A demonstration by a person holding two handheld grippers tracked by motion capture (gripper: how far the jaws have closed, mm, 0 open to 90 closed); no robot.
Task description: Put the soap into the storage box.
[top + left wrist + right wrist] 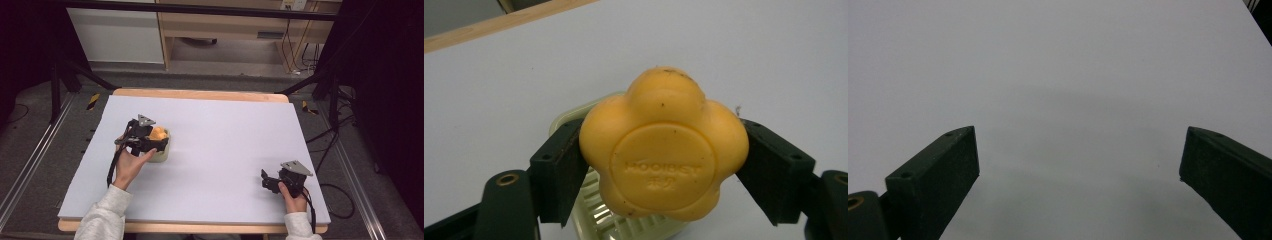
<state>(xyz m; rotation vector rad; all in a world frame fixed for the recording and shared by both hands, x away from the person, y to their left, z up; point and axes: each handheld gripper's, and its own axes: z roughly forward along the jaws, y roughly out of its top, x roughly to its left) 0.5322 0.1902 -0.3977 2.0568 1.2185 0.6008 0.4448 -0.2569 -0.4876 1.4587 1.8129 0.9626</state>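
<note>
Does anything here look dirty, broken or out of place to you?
Nothing is broken or spilled. The orange flower-shaped soap, clamped in the left gripper above a pale green soap dish, has a few small dark specks on its surface. The right gripper is open over the bare white table.

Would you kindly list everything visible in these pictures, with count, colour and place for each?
soap: one, orange, flower-shaped, clamped between the left gripper's jaws above the dish
soap dish: one, pale green, slatted, on the table's left half under the soap
table: one, white top with wooden edge, centre
cabinet: one, light wood, on the floor beyond the table
left gripper: one, black, grey plate on top, shut on the soap
right gripper: one, black, jaws apart, near the table's front right, nothing between them
hands: two, light sleeves, from the bottom edge
</note>
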